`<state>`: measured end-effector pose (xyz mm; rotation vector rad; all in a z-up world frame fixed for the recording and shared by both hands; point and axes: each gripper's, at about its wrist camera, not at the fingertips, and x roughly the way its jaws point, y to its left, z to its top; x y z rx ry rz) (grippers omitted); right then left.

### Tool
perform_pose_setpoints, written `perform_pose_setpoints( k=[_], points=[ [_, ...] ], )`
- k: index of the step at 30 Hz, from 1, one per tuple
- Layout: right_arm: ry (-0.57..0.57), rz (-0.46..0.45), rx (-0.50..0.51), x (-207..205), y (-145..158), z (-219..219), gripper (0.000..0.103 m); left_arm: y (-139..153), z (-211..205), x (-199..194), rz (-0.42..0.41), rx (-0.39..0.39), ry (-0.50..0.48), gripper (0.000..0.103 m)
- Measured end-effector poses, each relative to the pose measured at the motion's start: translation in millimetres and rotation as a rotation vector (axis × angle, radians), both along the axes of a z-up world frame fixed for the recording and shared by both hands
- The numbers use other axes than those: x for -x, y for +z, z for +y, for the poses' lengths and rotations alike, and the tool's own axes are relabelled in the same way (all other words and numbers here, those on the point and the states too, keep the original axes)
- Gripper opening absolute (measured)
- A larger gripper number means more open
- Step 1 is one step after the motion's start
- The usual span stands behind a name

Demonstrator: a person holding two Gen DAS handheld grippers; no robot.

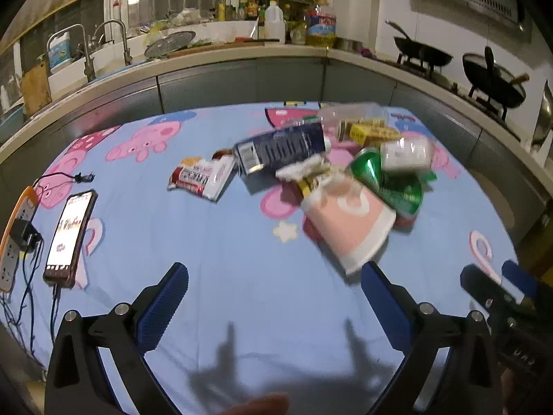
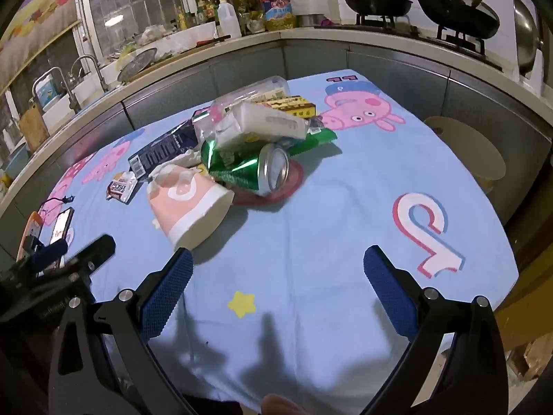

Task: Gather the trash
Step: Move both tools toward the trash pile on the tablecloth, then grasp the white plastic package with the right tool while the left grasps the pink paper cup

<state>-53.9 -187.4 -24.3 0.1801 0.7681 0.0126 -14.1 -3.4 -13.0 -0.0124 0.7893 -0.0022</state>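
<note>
Step in hand: the approach — nothing has been picked up, and both tools hang over bare cloth on the near side of the trash pile, tilted down toward it.
Left gripper (image 1: 274,297): jaws spread wide, nothing between the blue pads.
Right gripper (image 2: 278,282): also released and empty, just beside the left one.
Landmark: the pink paper cup (image 1: 349,223), lying on its side at the near edge of the pile with its open rim toward the grippers.
Trash pile: it sits on the blue cartoon tablecloth (image 1: 224,242); a crushed green can (image 2: 249,169) touches the cup on its far right, a dark blue carton (image 1: 280,150) lies behind the cup to the left, and a small snack wrapper (image 1: 198,178) rests apart, further left of the carton.
Further back: a clear plastic bottle (image 2: 252,95) and yellow boxes (image 2: 293,105) are stacked behind the can — the exact layering there is hard to read.
Not trash: a phone (image 1: 71,238) and a power strip (image 1: 15,238) lie well left of the cup and should probably be left alone.
Next move: likely the cup, being nearest; its mouth looks wide, so closing on its side or rim seems the sensible grip.
Bin: none visible in either view.
</note>
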Motion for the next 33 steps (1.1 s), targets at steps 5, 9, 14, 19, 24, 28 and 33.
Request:
perform_pose_setpoints(
  k=[5, 9, 14, 19, 24, 28, 33],
  points=[
    [-0.01, -0.019, -0.027, 11.1, 0.3, -2.9, 0.097, 4.3, 13.5, 13.1, -0.029, 0.02, 0.074, 0.099],
    [-0.064, -0.086, -0.09, 26.3, 6.6, -15.2, 0.097, 5.5, 21.7, 18.7, -0.031, 0.063, 0.078, 0.099],
    [-0.015, -0.096, -0.234, 28.2, 0.8, -24.3, 0.097, 0.8, 27.0, 18.3, -0.001, 0.146, 0.04, 0.099],
    [-0.028, -0.091, -0.235, 19.4, -0.3, -27.6, 0.097, 7.1, 32.1, 11.7, -0.048, 0.133, 0.046, 0.099],
    [-0.006, -0.082, -0.234, 7.9, -2.1, -32.6, 0.076, 0.6, 41.4, -12.6, 0.005, 0.125, 0.007, 0.099],
    [0.017, -0.052, -0.253, -9.7, -8.6, -38.5, 0.059, -7.1, 40.6, -34.8, 0.087, 0.206, -0.066, 0.087],
    [0.067, -0.087, -0.152, -39.0, -1.9, -37.2, 0.058, -22.6, 29.2, -67.8, 0.193, 0.365, -0.147, 0.08]
  ],
)
